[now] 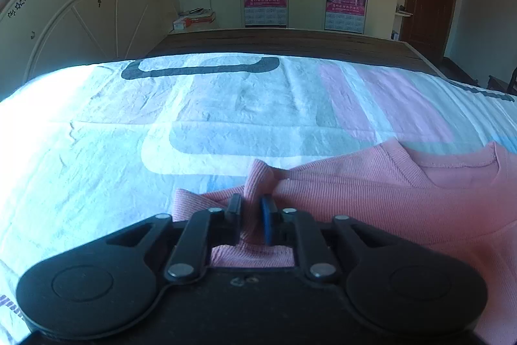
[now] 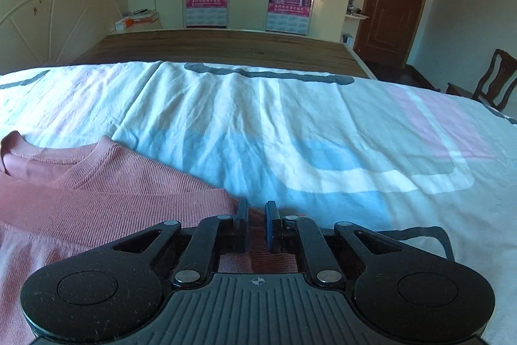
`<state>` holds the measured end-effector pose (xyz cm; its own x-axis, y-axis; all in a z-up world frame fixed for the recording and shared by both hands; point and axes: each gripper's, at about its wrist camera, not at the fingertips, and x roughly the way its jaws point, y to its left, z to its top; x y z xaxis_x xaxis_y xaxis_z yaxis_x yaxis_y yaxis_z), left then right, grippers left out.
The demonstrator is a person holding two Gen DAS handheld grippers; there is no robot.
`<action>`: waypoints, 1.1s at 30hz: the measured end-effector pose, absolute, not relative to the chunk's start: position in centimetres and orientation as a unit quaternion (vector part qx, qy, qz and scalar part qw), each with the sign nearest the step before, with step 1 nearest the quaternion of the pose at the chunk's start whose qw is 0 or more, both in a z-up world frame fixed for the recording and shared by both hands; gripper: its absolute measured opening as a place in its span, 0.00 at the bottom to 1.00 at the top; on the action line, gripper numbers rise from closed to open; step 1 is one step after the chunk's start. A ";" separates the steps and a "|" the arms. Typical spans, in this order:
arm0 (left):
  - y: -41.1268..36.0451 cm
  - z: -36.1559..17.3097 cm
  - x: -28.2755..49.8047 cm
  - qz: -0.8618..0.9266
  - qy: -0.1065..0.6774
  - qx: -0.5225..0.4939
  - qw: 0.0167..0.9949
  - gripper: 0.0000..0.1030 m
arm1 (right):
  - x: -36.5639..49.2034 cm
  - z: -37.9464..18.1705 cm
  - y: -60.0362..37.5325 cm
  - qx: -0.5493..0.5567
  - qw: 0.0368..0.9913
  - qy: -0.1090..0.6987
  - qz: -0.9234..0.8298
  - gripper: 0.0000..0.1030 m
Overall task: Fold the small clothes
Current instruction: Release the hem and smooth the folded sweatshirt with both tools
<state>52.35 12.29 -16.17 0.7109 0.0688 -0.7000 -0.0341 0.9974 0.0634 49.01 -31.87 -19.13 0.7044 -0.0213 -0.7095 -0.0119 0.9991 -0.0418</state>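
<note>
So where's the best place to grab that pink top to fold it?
At its two outer edges, one gripper on each. The pink top lies flat on the bedsheet, collar away from the cameras, so coming in low from the near side suits it. The left gripper already pinches a raised ridge of fabric there; the right gripper is shut on the opposite edge.

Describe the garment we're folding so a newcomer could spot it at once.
Start at the bed, covered by a white sheet printed with pale blue, grey and pink blocks. On its near side lies the pink sweater, pinched by the left gripper and the right gripper. It alone is ribbed knit, with a round neckline.
</note>
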 end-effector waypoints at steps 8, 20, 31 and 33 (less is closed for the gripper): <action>14.0 -13.1 46.8 0.020 0.354 -0.010 0.935 0.42 | 43.9 -14.6 -30.9 0.015 0.936 0.346 0.060 0.08; 8.9 -17.2 40.8 -0.036 0.387 0.039 0.921 0.45 | 37.6 -17.6 -21.1 -0.052 0.915 0.374 0.144 0.33; 11.2 -15.3 37.0 -0.010 0.380 0.023 0.925 0.41 | 34.7 -16.8 -26.0 -0.002 0.929 0.365 0.065 0.55; 10.4 -14.3 36.2 -0.025 0.366 0.010 0.930 0.42 | 33.4 -16.1 -25.5 -0.002 0.933 0.353 0.070 0.55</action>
<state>36.19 10.40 -14.26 0.7308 -0.0398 -0.6814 0.0539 0.9985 -0.0005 33.45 -25.55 -16.07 0.7404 0.1300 -0.6594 -0.1322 0.9901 0.0468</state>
